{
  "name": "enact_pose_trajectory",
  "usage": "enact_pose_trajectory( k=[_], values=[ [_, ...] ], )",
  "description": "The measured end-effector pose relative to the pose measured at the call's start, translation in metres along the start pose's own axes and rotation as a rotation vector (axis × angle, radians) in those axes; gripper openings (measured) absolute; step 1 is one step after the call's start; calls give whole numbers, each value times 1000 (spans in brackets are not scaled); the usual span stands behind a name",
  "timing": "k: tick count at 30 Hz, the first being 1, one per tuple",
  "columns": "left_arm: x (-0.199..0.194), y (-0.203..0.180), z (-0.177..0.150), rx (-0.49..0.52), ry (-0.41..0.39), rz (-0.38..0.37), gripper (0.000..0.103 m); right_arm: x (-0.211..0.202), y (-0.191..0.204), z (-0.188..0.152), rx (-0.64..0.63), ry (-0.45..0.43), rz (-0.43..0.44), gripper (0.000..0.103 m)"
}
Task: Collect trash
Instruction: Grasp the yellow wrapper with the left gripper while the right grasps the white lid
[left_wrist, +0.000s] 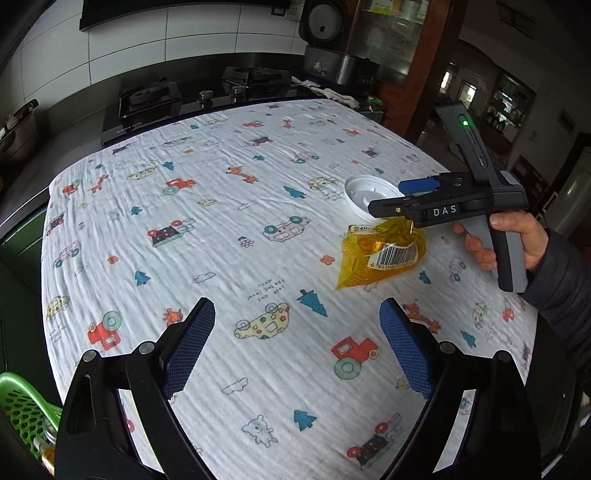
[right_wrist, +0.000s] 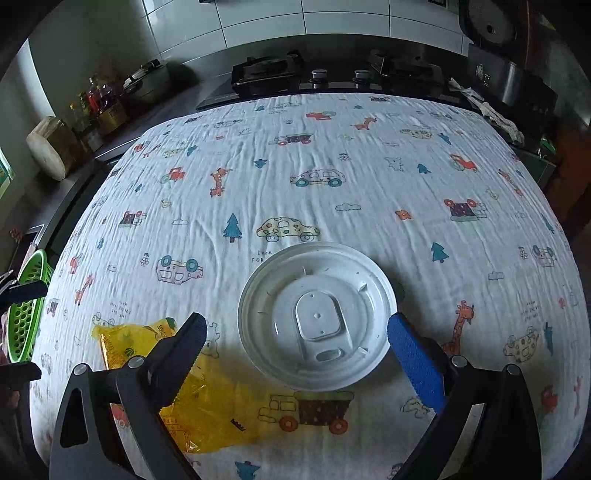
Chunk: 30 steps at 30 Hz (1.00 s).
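white lid flat, upturned; crumpled yellow wrapper just beside.

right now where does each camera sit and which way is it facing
Left wrist: on the left gripper, jaws open, looking down across the cartoon-print white tablecloth toward the stove; the right gripper and the hand holding it show.
Right wrist: on the right gripper, jaws open, straddling the round white plastic lid from above.
Shared: lid, crinkled yellow plastic wrapper, green perforated basket.
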<state>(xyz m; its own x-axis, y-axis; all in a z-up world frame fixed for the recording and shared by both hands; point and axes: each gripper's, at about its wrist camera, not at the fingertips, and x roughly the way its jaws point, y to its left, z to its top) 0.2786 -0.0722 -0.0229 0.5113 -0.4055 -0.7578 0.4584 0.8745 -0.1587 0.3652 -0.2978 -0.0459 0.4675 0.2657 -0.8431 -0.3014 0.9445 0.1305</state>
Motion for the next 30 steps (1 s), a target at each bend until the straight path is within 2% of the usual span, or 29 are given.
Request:
enact_pose_trajectory(
  k=[4,11,15,24,30],
  values=[
    [16,-22,9,63,12,-80,90,-5,-5,-6,-1,0,7,95],
    [45,-55,20,170,17,-137,90,-14,-16,-10,39,-15,66,95],
    [62,-66,24,212,22,-141,90,-18,-17,-12,39,-22,73,95],
    [91,-72,26,180,54,-253,90,-25,-25,-18,41,-24,82,95],
    [99,-77,20,184,55,-287,93,-20,-30,-21,52,-15,87,95]
  ],
)
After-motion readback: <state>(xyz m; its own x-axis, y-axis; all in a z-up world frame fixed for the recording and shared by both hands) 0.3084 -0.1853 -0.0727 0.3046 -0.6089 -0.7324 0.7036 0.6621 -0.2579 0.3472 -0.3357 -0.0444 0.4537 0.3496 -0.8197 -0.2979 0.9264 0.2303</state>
